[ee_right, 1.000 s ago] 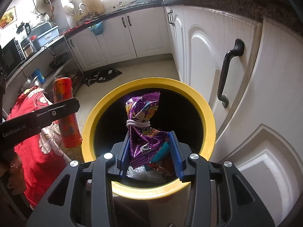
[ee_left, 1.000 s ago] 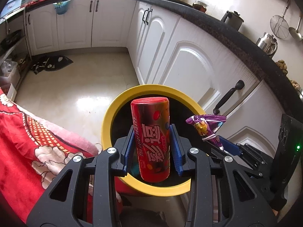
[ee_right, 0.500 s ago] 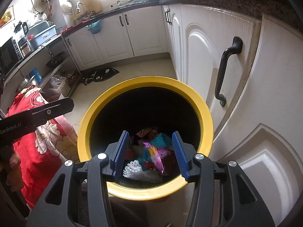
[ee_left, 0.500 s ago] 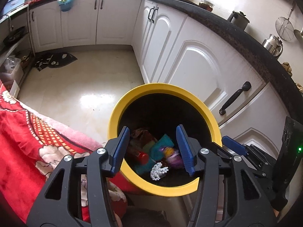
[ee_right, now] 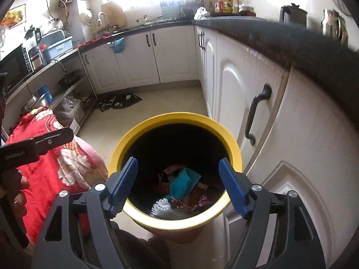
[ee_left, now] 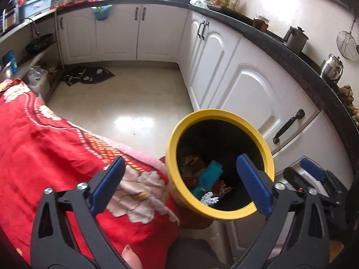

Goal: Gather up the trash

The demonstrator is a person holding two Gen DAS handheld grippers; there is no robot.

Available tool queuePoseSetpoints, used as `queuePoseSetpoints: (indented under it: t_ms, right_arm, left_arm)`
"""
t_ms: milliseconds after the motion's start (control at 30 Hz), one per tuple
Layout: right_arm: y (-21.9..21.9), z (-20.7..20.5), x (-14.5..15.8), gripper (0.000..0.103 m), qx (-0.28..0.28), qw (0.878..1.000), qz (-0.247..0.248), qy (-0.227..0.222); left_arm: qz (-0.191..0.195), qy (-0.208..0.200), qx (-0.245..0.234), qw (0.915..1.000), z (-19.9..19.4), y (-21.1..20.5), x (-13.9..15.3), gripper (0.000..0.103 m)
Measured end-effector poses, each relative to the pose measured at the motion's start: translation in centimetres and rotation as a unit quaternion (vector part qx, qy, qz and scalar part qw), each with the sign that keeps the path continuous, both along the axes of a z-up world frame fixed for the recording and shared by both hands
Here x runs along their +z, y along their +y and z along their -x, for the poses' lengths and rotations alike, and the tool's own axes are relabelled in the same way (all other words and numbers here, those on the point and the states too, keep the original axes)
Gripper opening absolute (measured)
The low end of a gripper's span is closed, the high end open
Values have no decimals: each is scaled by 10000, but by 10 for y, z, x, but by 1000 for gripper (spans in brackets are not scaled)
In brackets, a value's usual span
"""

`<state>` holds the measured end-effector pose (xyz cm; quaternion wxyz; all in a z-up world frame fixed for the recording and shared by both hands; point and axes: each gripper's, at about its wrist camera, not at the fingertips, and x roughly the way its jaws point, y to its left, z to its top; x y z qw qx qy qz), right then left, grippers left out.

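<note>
The yellow-rimmed bin hides its own depth: the inner wall from ten to two o'clock is pure shadow, and the trash at the bottom is a jumble too tangled to sort. Its base is cut off behind the right tool. The person's hand at nine o'clock runs off the edge. Bottles on the far surface are too small to read.

My way down into the yellow bin is open; cabinet doors crowd its right; red blanket its left.
</note>
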<state>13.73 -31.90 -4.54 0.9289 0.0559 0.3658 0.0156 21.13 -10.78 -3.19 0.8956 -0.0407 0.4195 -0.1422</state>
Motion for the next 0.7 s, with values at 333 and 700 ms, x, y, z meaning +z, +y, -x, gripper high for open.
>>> queuePoseSetpoints:
  t_ms: [333, 700]
  right_arm:
    - [23, 32, 34, 92, 117, 9991, 100, -392]
    - [46, 66, 51, 96, 154, 9970, 177, -742]
  left_arm:
    - [67, -267, 170, 9995, 32, 29, 27, 92]
    - [105, -610, 349, 9975, 75, 53, 45, 92]
